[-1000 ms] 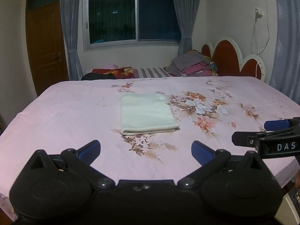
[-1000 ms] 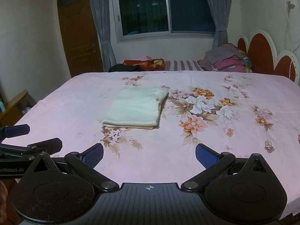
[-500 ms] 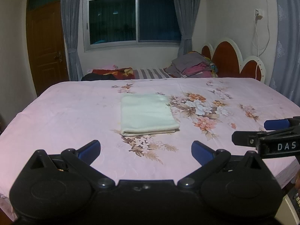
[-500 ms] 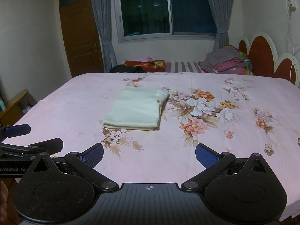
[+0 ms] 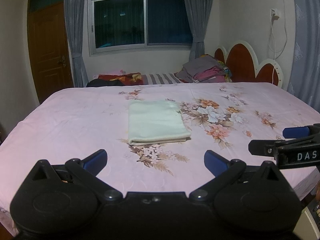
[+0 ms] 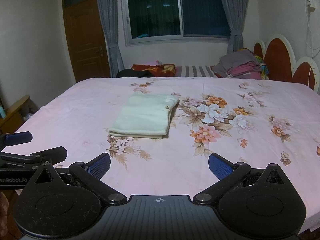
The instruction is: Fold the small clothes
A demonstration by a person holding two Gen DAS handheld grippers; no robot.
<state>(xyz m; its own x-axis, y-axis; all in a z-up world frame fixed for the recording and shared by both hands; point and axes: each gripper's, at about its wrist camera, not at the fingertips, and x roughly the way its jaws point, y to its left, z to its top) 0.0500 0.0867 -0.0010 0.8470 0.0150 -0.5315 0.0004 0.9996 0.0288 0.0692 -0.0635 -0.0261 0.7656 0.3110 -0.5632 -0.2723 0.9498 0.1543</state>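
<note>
A pale green cloth (image 5: 157,123) lies folded into a flat rectangle near the middle of the bed (image 5: 80,124), on a pink sheet printed with flowers. Bare sheet runs wide on every side of it, out to the near edge below the grippers and to the left edge of the mattress, so nothing crowds the cloth. Beyond the far edge sit a stack of folded clothes (image 5: 206,70) and a striped pillow (image 5: 160,78), well apart from it.

The right wrist view shows a wooden cabinet (image 6: 14,114) off the left side of the bed, which the left wrist view does not; the left wrist view shows more of the white cable (image 5: 277,38) on the wall by the headboard (image 5: 246,64). Each view catches the other gripper at its side edge.

The left gripper (image 5: 156,159) hangs over the near part of the sheet with its jaws spread wide, holding and touching nothing. The right gripper (image 6: 159,165) is the same (blue pads far apart, empty), short of the cloth.
</note>
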